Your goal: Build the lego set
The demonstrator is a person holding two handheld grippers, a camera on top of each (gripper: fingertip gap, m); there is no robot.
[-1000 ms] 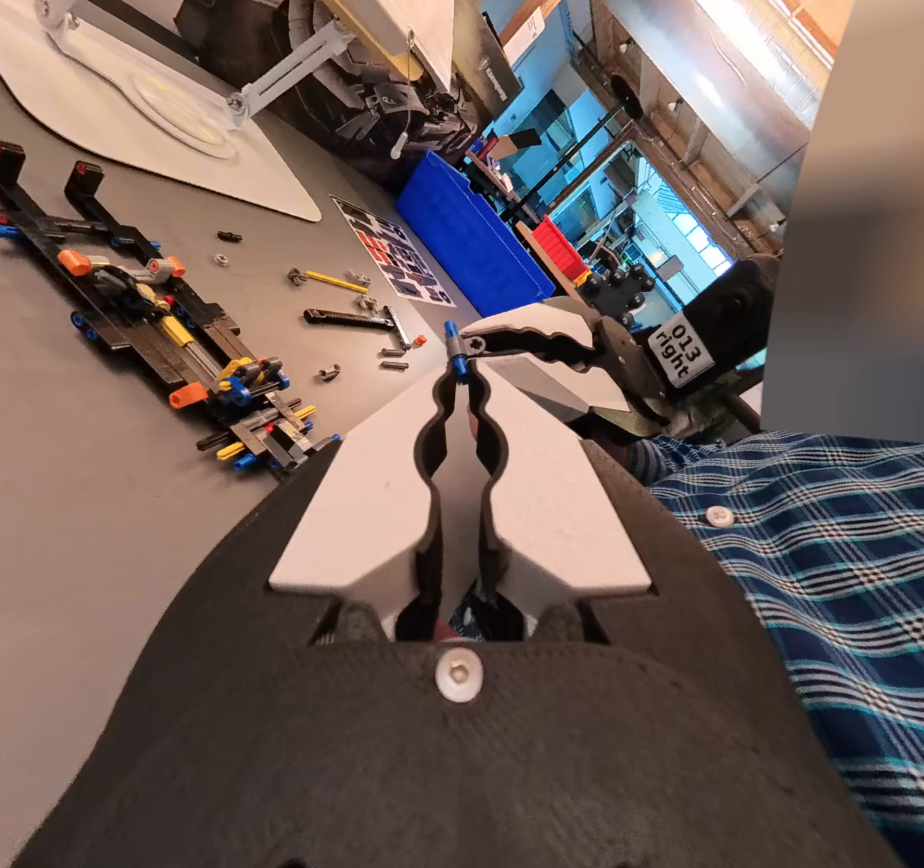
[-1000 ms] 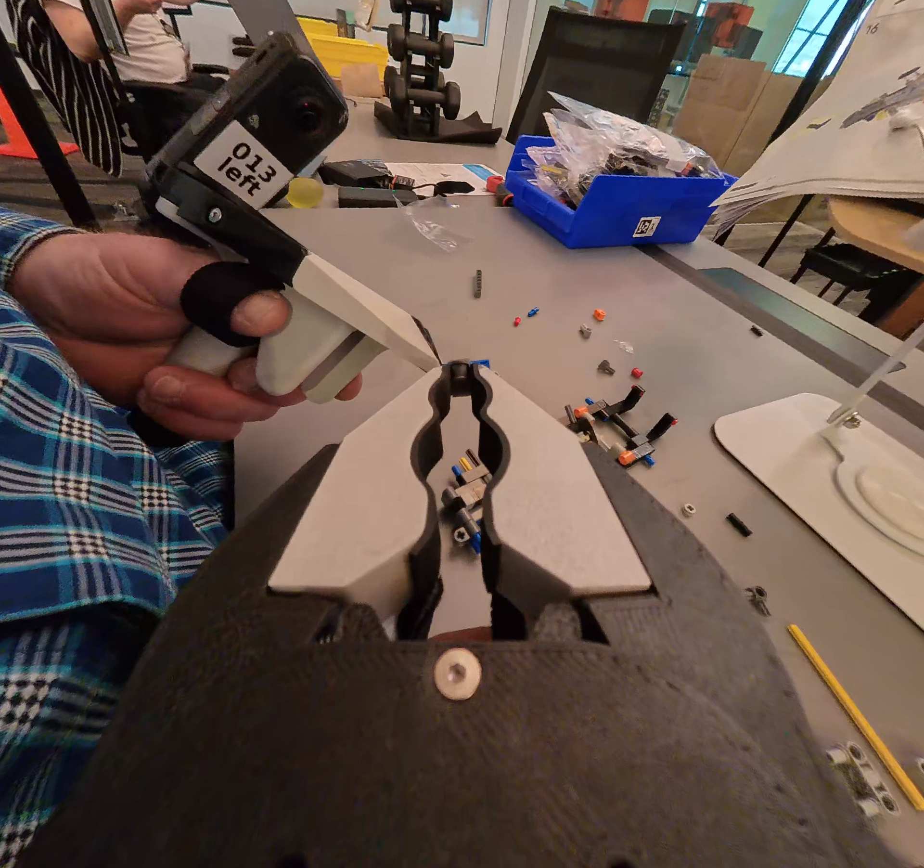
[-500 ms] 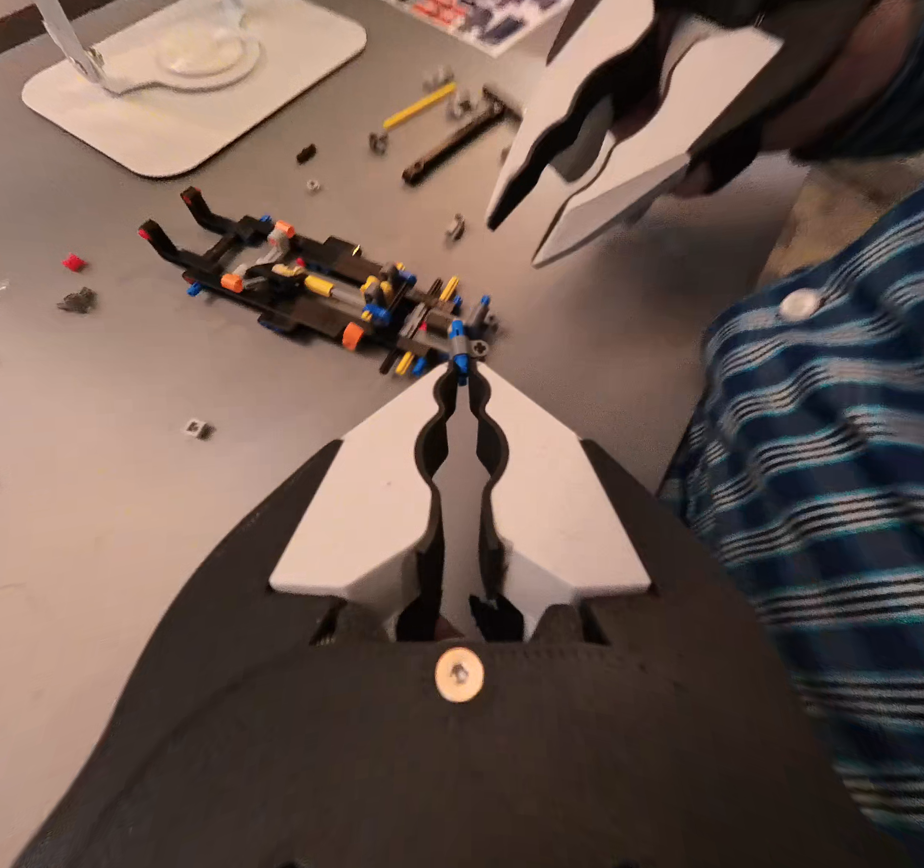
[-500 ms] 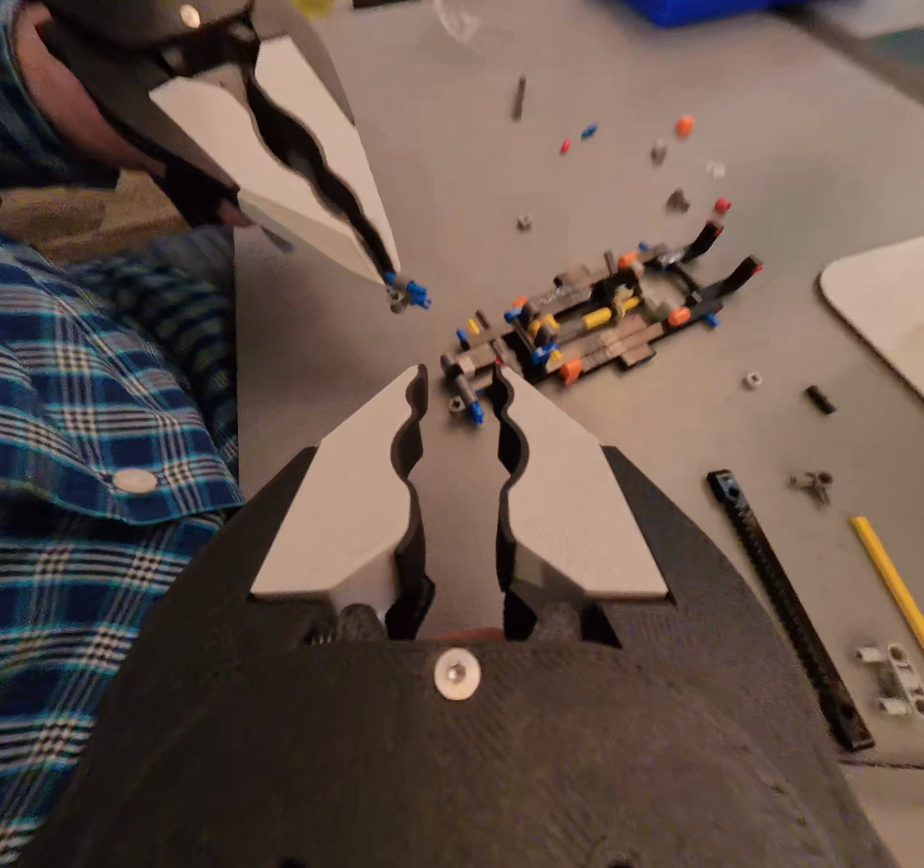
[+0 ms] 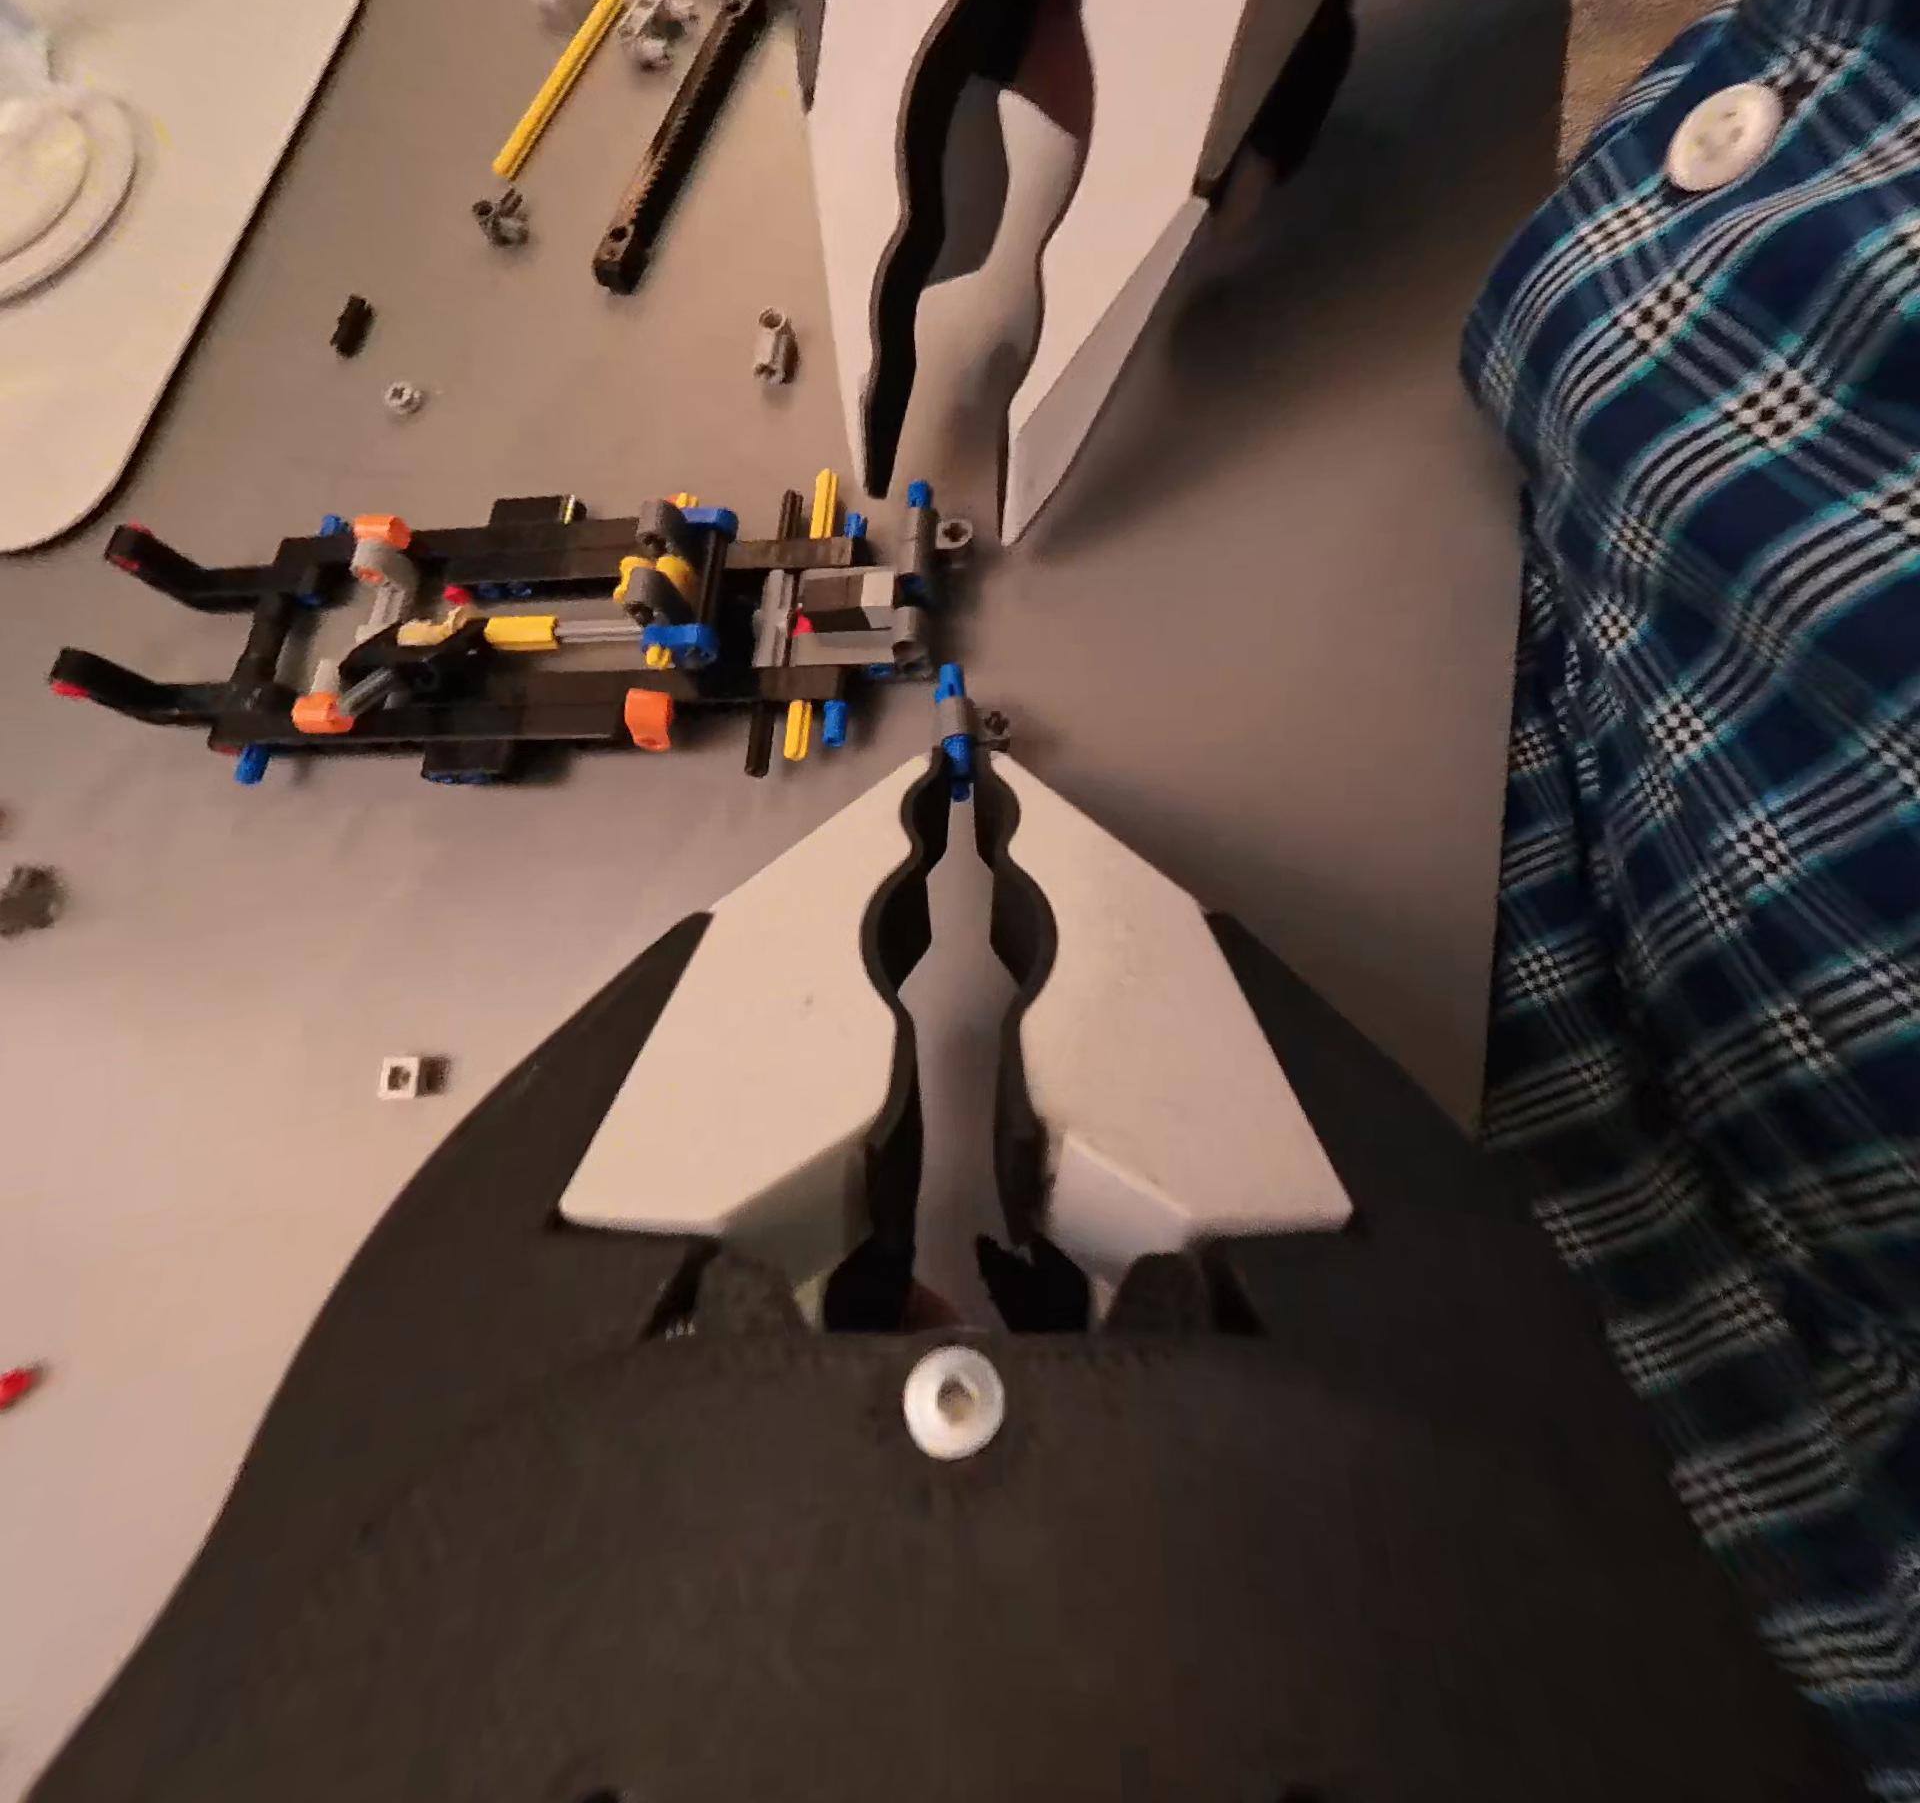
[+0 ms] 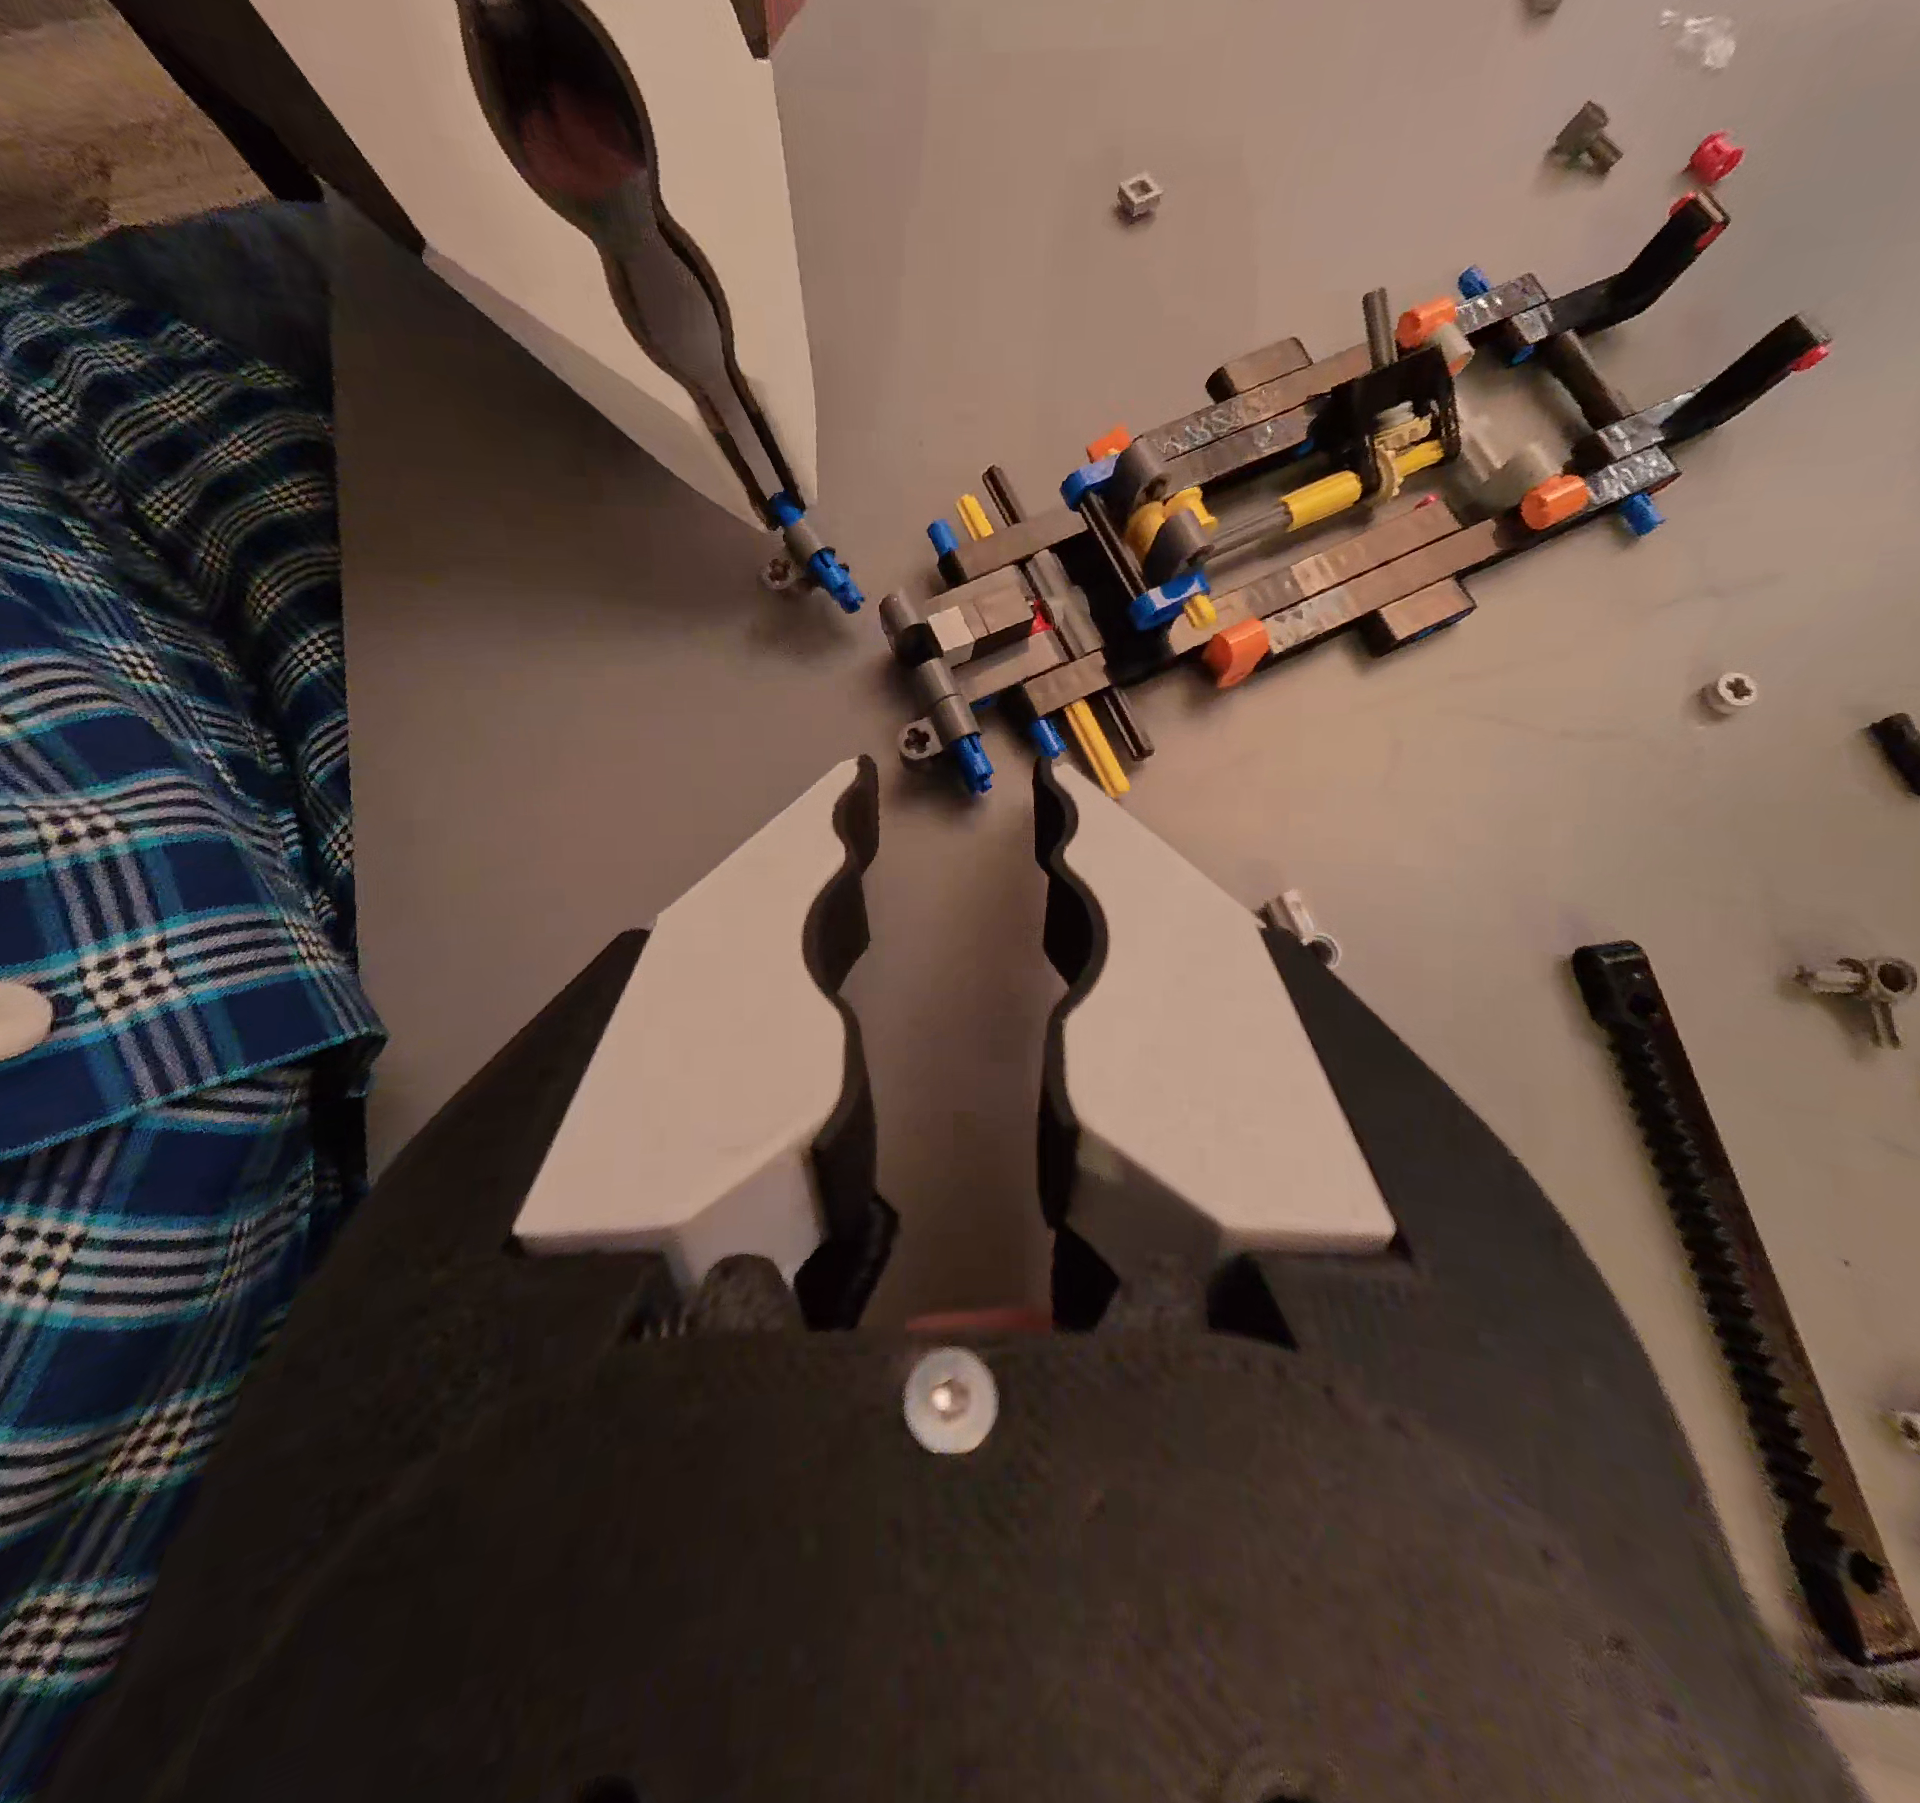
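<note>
The long black lego chassis (image 5: 499,631) with orange, yellow and blue parts lies flat on the grey table. My left gripper (image 5: 961,774) is shut on a small grey connector with blue pins (image 5: 954,719), held just off the chassis's near end. It shows again in the right wrist view (image 6: 781,506) with the connector (image 6: 816,558) at its tips. My right gripper (image 6: 951,771) is open and empty. Its tips straddle the other corner of that chassis (image 6: 1299,527) end, where a matching grey connector with a blue pin (image 6: 951,730) sits. It also enters the left wrist view from the top (image 5: 943,506).
A black toothed rack (image 6: 1745,1286), a yellow axle (image 5: 561,80) and several small loose parts lie around the chassis. A white pad (image 5: 156,195) sits at the far left. A person's plaid shirt (image 5: 1714,714) is at the table edge beside both grippers. Tip to tip, the grippers are about 6 centimetres apart.
Both grippers have swung down from mid-air to the near end of the chassis. My right gripper has opened and let go of the connector, which stays in my left gripper.
</note>
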